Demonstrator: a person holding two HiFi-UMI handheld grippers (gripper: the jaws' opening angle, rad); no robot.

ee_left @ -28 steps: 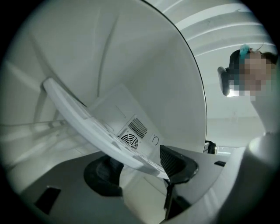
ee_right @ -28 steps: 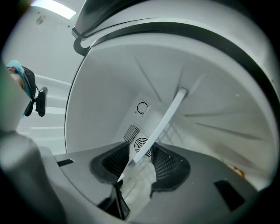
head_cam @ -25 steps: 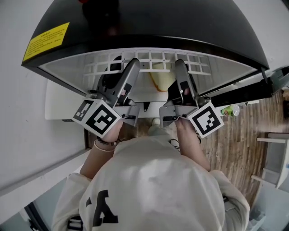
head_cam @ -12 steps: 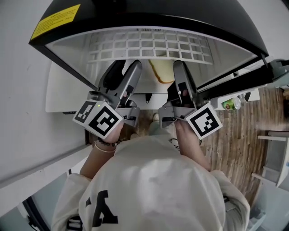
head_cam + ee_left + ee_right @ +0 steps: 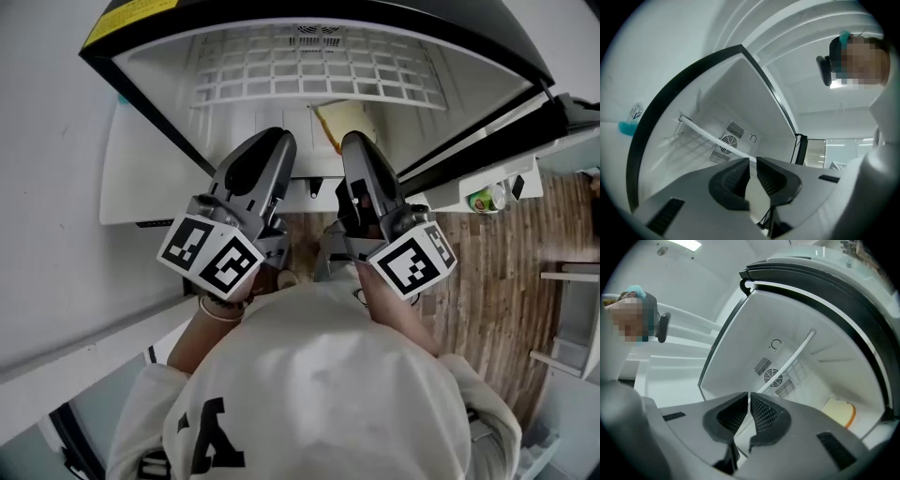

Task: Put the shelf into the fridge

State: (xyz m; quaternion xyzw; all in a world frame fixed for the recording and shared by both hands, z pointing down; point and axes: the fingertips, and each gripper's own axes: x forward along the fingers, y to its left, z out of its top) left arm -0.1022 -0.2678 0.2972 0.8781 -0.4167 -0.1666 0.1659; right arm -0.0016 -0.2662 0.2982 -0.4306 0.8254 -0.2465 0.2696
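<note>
The shelf (image 5: 319, 75) is in the fridge (image 5: 150, 98). It's the white wire grid spanning the cavity wall to wall, at 12 o'clock from both my grippers in the head view. In the left gripper view its front bar (image 5: 712, 137) cuts across in front of the round fan vent (image 5: 727, 140) on the back wall, and it's the same in the right gripper view (image 5: 792, 359).

Neither gripper is touching it. The left gripper (image 5: 272, 141) sits at the fridge mouth with its jaws closing, down to a narrow slit with nothing between them (image 5: 753, 161). The right gripper (image 5: 354, 142) is right beside it, also closing, with its jaws practically together and empty (image 5: 749, 397).

Below the shelf, at 12 o'clock between the two gripper tips, a pale yellowish thing (image 5: 342, 122) with an orange edge lies on the fridge bottom. Out at 3 o'clock a green can (image 5: 486, 199) sits in the open door's rack, over the wood floor (image 5: 506, 281).
</note>
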